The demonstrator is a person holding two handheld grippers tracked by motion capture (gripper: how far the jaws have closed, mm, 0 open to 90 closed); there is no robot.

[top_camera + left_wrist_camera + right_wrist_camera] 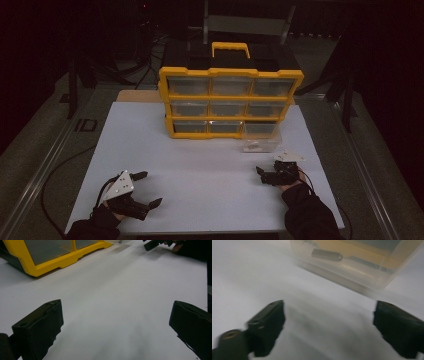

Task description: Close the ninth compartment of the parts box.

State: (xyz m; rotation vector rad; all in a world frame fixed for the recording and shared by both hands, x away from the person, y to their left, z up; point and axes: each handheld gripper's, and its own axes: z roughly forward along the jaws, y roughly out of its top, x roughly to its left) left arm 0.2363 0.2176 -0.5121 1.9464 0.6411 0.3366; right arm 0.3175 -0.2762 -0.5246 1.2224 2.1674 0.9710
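Observation:
A yellow drawer cabinet (230,102) with several clear drawers stands at the back of the white board (200,170). Its yellow base corner (50,262) is at the top left of the left gripper view. One clear drawer (261,140) sits out on the board at the cabinet's lower right; up close this drawer (352,270) holds a small dark cylinder (327,255). My right gripper (261,175) lies just in front of that drawer, its jaws wide and empty (329,322). My left gripper (150,189) rests open near the front left, nothing between its jaws (116,322).
The cabinet has a yellow carry handle (230,48) on top. Metal rails (45,165) run along both sides of the board, and a cable (65,165) trails off to the left. Dark equipment stands behind the table.

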